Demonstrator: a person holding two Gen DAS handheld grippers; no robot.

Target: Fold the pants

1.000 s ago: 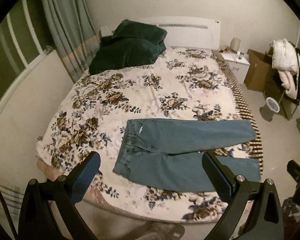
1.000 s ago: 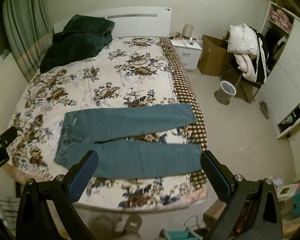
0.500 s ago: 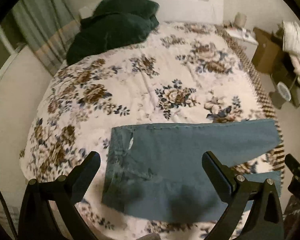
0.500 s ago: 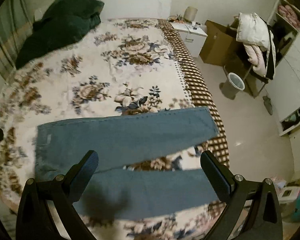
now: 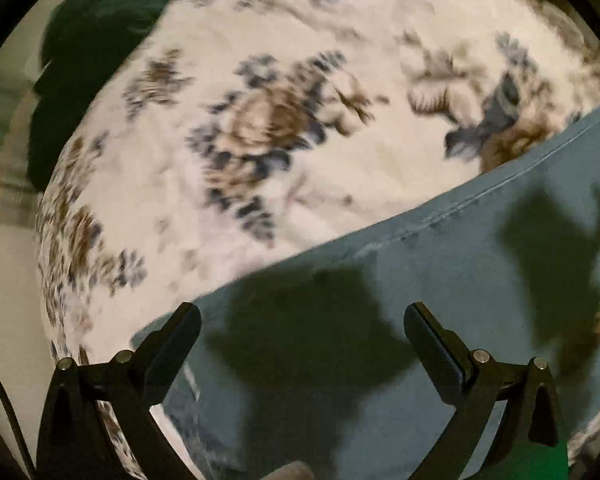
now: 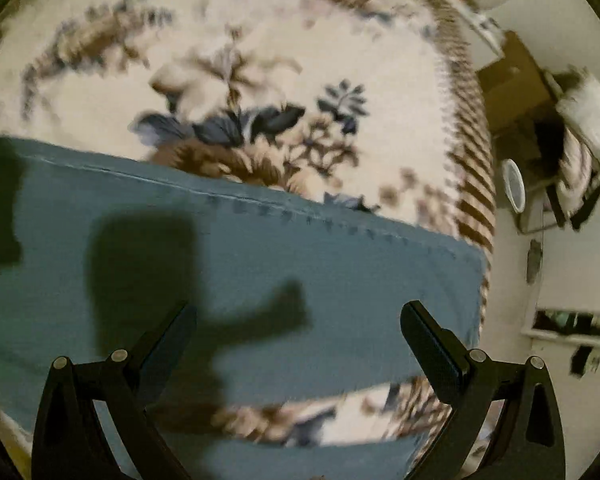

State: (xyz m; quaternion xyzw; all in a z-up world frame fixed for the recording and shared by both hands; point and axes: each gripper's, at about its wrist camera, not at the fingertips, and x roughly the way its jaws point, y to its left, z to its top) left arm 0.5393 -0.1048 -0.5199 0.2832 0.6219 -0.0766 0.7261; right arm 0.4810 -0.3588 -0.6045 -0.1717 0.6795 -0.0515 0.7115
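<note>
Blue jeans (image 5: 440,264) lie flat on a floral bedspread (image 5: 300,100), legs spread apart toward the right. My left gripper (image 5: 302,324) is open and empty, low over the waist end of the jeans. My right gripper (image 6: 296,320) is open and empty, low over the far leg (image 6: 300,256) near its hem. The near leg (image 6: 300,460) shows at the bottom of the right wrist view. Gripper shadows fall on the denim. Both views are motion-blurred.
A dark green blanket (image 5: 96,40) lies at the head of the bed. Right of the bed are a cardboard box (image 6: 512,80), a small bin (image 6: 514,190), a chair with clothes (image 6: 588,120) and bare floor.
Both grippers have dropped and moved forward, from a high view of the whole bed to close over the jeans. The jeans have not moved.
</note>
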